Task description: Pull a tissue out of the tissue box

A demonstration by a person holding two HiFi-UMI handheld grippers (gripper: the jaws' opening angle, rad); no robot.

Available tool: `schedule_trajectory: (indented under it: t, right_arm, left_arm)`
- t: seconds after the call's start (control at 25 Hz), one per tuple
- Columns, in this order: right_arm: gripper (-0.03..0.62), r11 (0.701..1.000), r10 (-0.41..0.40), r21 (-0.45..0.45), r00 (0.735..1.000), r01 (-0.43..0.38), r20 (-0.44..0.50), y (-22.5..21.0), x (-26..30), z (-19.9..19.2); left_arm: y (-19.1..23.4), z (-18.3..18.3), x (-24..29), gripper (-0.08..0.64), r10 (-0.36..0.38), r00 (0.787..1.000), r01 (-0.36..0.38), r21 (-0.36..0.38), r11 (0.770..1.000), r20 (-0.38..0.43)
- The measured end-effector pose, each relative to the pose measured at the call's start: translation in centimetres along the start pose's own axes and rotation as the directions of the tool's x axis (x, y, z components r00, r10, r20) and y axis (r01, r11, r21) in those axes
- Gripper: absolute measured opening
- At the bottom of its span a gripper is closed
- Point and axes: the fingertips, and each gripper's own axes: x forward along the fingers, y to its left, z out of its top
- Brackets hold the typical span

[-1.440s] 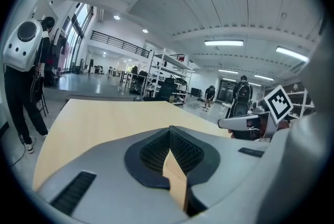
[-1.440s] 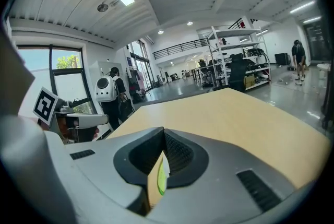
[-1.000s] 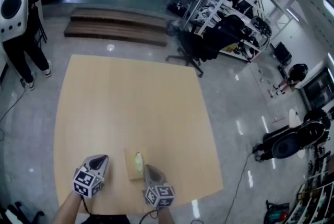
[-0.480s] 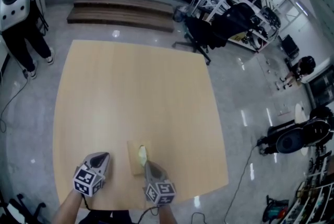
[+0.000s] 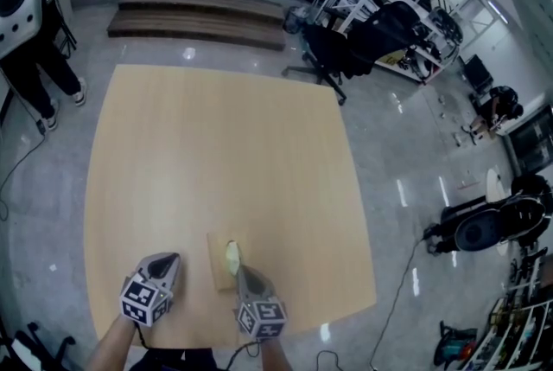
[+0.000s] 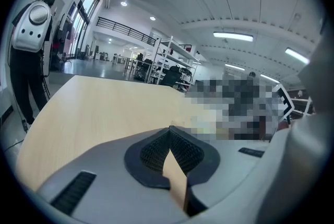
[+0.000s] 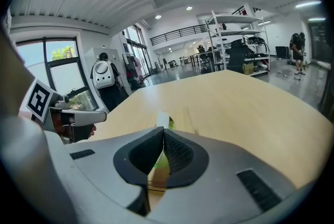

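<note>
A flat tan tissue box (image 5: 217,267) lies near the front edge of the light wooden table (image 5: 216,153), with a pale yellowish tissue (image 5: 232,254) standing out of its slot. My right gripper (image 5: 243,271) is shut and empty, its tip at the box's near right end just short of the tissue. In the right gripper view the tissue (image 7: 163,120) and box (image 7: 182,116) show just past the closed right gripper (image 7: 163,130). My left gripper (image 5: 169,259) hovers left of the box, apart from it. The left gripper (image 6: 170,129) is shut with nothing in it.
A person (image 5: 22,6) with a white device on the back stands off the table's far left corner. Wooden platforms (image 5: 199,15) and an office chair (image 5: 346,49) lie beyond the far edge. Desks and shelving fill the back right.
Both grippers have sunk slightly toward the table and stay shut on either side of the box. The head view has shifted a little; the box and tissue have not moved.
</note>
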Motion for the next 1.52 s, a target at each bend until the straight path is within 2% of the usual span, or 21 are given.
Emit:
schedule_trajectory:
  t: [0.08, 0.28, 0.72, 0.8, 1.0, 1.32, 1.52]
  right_arm:
    - [0.025, 1.0, 0.004, -0.01, 1.0, -0.004, -0.011, 0.1, 0.1, -0.1]
    - [0.147, 0.999, 0.012, -0.05, 0.998, -0.015, -0.058, 0.6, 0.7, -0.3]
    - [0.164, 0.997, -0.016, -0.074, 0.994, 0.007, -0.113, 0.4, 1.5, -0.2]
    - [0.158, 0.996, -0.027, -0.086, 0.992, 0.016, -0.124, 0.3, 1.6, -0.3]
    - [0.031, 0.989, -0.089, -0.131, 0.987, 0.071, -0.133, -0.4, 1.7, -0.9]
    - [0.012, 0.988, -0.08, -0.141, 0.988, 0.062, -0.132, -0.1, 1.8, -0.6]
    - [0.009, 0.993, -0.058, -0.113, 0.991, 0.044, -0.124, -0.2, 1.6, -0.8]
  left_arm:
    - [0.0, 0.0, 0.0, 0.008, 0.0, 1.0, 0.0, -0.001, 1.0, 0.002]
    - [0.3, -0.1, -0.2, 0.008, 0.006, 1.0, -0.006, -0.007, 1.0, 0.005]
    - [0.8, 0.8, -0.3, 0.008, 0.011, 1.0, -0.011, -0.011, 1.0, 0.014]
    - [0.9, 0.7, -0.4, 0.008, 0.013, 1.0, -0.012, -0.014, 1.0, 0.015]
    - [1.2, 0.2, -0.3, 0.008, 0.017, 1.0, -0.017, -0.021, 1.0, 0.018]
    - [1.4, 0.5, -0.2, 0.008, 0.021, 1.0, -0.021, -0.022, 1.0, 0.018]
    - [1.4, 0.2, 0.0, 0.007, 0.02, 1.0, -0.02, -0.022, 1.0, 0.018]
